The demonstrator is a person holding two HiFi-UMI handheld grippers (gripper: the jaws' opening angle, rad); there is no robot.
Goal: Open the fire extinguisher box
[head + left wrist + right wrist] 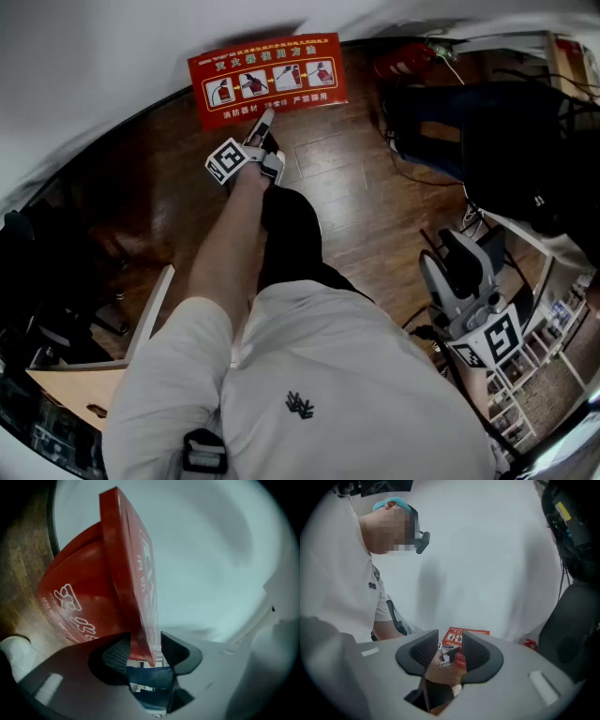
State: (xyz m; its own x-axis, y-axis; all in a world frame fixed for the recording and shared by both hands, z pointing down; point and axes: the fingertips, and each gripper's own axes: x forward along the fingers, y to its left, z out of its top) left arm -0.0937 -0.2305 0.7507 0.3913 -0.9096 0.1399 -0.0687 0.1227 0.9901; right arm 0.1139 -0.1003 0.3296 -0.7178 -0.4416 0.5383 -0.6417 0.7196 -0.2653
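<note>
Risk first: the left gripper has its jaws spread wide astride the edge of the red lid of the fire extinguisher box, which stands on the wooden floor by the wall. We judge the thin edge may slip free if the jaws close off-centre. The right gripper hangs well apart, its jaws spread and empty, so nothing steadies the box.
</note>
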